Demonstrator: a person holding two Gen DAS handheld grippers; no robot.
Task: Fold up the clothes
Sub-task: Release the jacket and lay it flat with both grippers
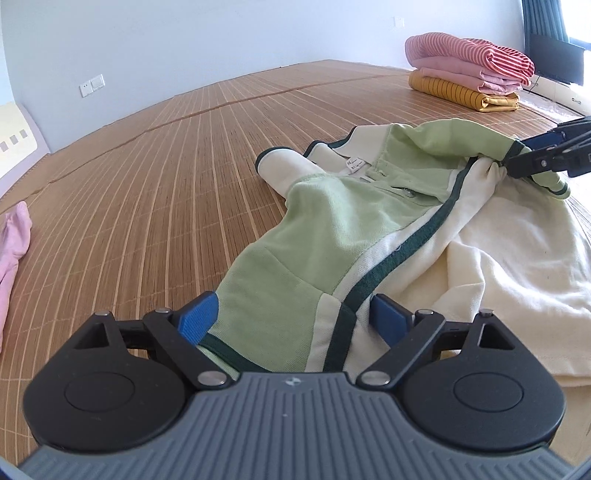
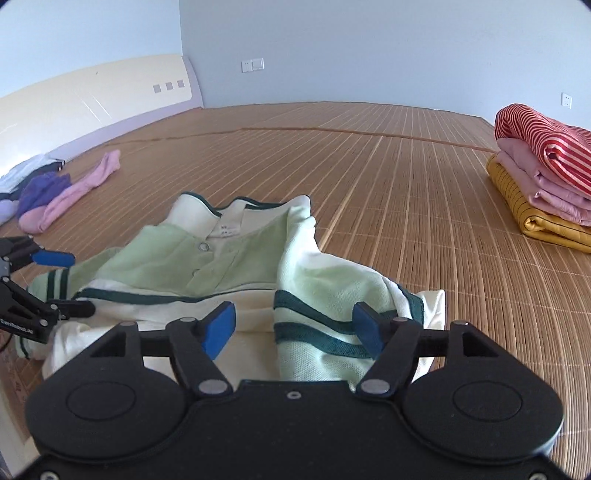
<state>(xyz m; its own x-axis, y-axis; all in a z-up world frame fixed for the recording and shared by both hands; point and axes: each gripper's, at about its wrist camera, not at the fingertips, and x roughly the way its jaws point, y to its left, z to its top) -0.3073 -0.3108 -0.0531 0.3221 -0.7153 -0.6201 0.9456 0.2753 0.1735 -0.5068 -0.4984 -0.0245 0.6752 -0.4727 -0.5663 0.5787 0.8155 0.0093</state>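
Both grippers wide apart around the green-and-cream polo shirt [image 1: 332, 236]: left gripper [image 1: 291, 317] at lower centre, right gripper [image 2: 291, 328] likewise; closing on several bunched layers risks a crooked fold.

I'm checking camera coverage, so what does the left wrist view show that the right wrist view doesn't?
Only the left wrist view: the window curtain and a dark screen beyond the stack. Only the right wrist view: the cream headboard, a purple garment and a white one. Both: the green polo shirt, the folded stack, the pink garment and the bamboo mat.
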